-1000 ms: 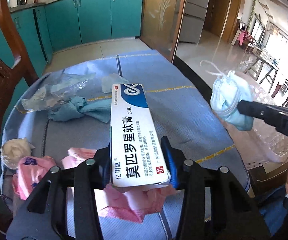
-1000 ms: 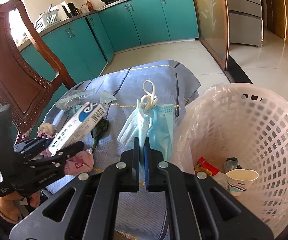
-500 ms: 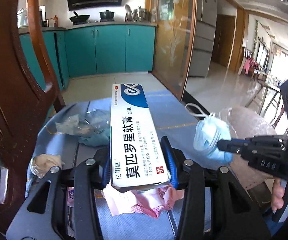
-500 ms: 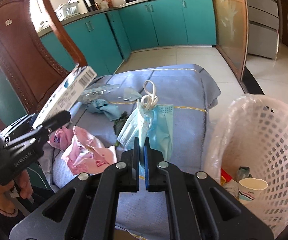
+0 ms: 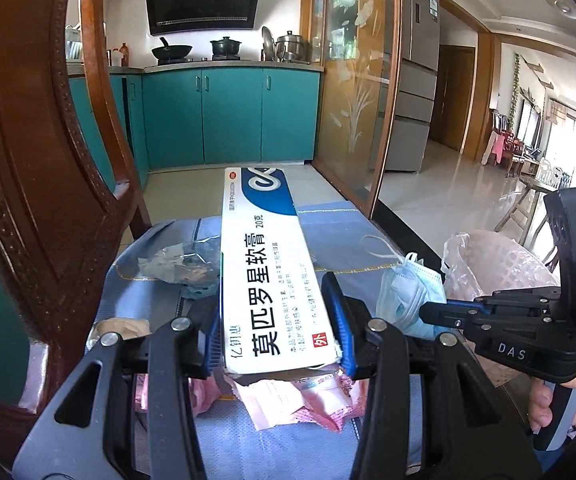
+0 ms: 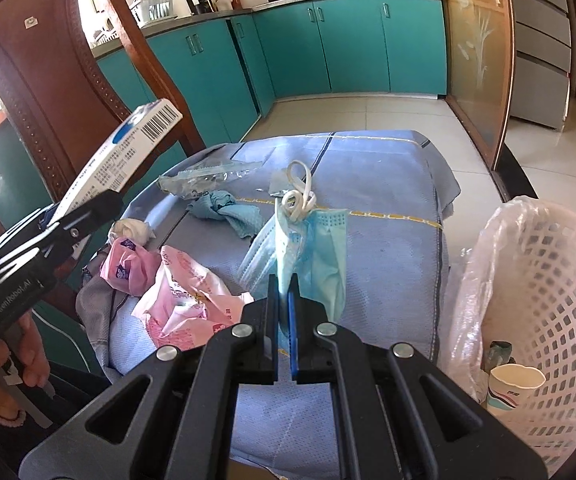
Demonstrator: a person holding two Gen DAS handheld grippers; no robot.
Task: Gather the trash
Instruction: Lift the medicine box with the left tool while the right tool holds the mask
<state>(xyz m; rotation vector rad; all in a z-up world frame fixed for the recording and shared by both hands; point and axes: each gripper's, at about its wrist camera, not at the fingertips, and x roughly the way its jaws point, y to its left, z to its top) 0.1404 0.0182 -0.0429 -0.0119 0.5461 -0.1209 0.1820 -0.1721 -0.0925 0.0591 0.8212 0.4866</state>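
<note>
Left claw (image 5: 278,320) half-wide, clamping box (image 5: 268,268) | right claw (image 6: 284,296) closed, pinching mask (image 6: 307,240)

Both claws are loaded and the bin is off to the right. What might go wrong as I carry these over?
1. The right claw pinches only an edge of the face mask; its dangling ear loops may catch the basket rim or loose liner.
2. The left claw holds the long ointment box near one end; it may pivot or strike the wooden chair.
3. Both claws converging on the basket may collide.
</note>
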